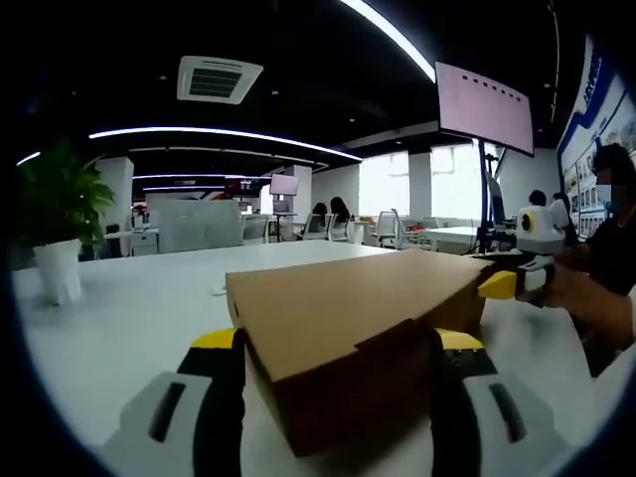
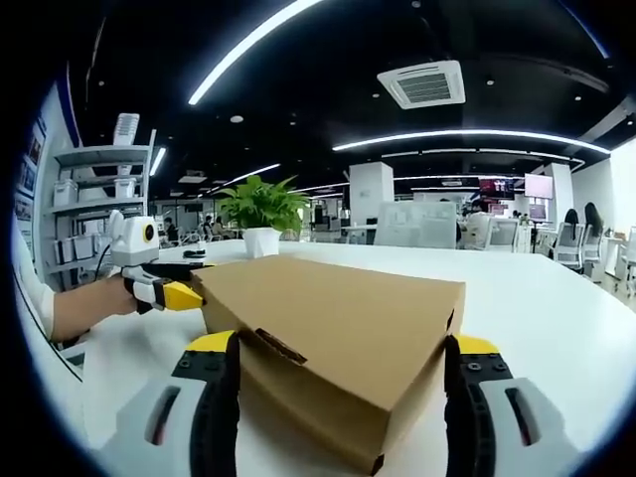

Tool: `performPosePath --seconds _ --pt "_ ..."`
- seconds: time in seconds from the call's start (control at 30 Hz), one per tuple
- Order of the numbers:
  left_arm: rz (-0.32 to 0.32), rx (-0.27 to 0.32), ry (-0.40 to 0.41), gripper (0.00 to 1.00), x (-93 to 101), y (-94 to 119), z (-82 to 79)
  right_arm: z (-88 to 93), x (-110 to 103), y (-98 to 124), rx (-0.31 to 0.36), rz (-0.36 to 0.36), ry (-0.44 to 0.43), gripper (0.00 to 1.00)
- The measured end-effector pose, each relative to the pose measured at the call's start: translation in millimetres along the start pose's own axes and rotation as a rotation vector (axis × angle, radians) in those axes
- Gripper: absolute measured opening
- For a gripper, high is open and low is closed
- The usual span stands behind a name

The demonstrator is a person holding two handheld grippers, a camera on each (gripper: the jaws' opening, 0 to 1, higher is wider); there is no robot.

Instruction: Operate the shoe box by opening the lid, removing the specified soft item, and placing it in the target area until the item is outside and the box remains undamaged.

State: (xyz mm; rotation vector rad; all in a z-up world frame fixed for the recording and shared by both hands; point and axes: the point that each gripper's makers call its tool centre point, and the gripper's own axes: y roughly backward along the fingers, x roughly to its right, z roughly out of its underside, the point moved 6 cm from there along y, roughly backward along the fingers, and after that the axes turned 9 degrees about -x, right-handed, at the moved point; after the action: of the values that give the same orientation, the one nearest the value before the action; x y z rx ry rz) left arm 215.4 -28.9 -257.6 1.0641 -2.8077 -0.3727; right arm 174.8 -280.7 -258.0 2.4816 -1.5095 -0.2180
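Left gripper view: cardboard shoe box (image 1: 353, 333) sits lid-shut on white table (image 1: 129, 318), one corner btwn the spread jaws of the left gripper (image 1: 338, 393), not pinched. Right gripper (image 1: 502, 285) at far end, touching or just beside the box. Potted plant (image 1: 55, 224) well apart.

Right gripper view: right gripper's jaws spread, straddling the opposite corner. Left gripper (image 2: 169, 295) at far end.

Judgement: box prob light, stiff-ish cardboard, dents easily; lift at lid's front lip, gentle. Soft item not visible.

Potted plant (image 2: 260, 214) on white table (image 2: 556, 298); shelving (image 2: 94, 194) beside; ceiling vent (image 1: 217, 78); hanging screen (image 1: 484, 105).
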Motion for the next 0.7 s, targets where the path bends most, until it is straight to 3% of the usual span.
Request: performPosePath --seconds 0.4,0.7 --pt "-0.046 0.002 0.010 0.76 12.3 15.5 4.9 2.3 -6.6 8.7 0.000 -0.046 0.013 0.86" --pt "-0.056 0.002 0.002 0.75 8.3 18.8 7.7 1.8 -9.3 11.3 0.014 -0.060 0.017 0.86"
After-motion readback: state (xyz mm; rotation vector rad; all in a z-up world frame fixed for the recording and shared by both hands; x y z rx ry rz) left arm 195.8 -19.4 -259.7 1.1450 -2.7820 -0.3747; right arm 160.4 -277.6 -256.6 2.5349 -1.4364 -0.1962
